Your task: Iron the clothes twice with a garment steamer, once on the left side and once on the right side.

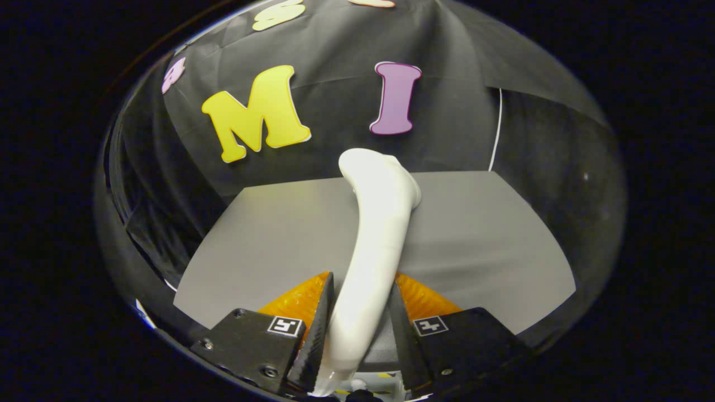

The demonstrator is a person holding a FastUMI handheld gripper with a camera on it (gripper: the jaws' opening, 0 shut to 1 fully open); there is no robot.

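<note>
Booth dim overall; light falls from above and in front. Grey table (480, 234) evenly lit, no hard shadows, slightly darker toward its far edge. White steamer (374, 240) bright, near blown-out along its upper curve, soft shading on its right side. Gripper (357, 318) closed on the steamer, sharp but dark. Fisheye bends table edges; the rim shows faint reflections and smear.

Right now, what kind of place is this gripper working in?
Probably a staged recording booth, not a lived-in room: black cloth wall behind, a plain grey cloth laid flat, and the gripper shut on a white garment steamer.
</note>
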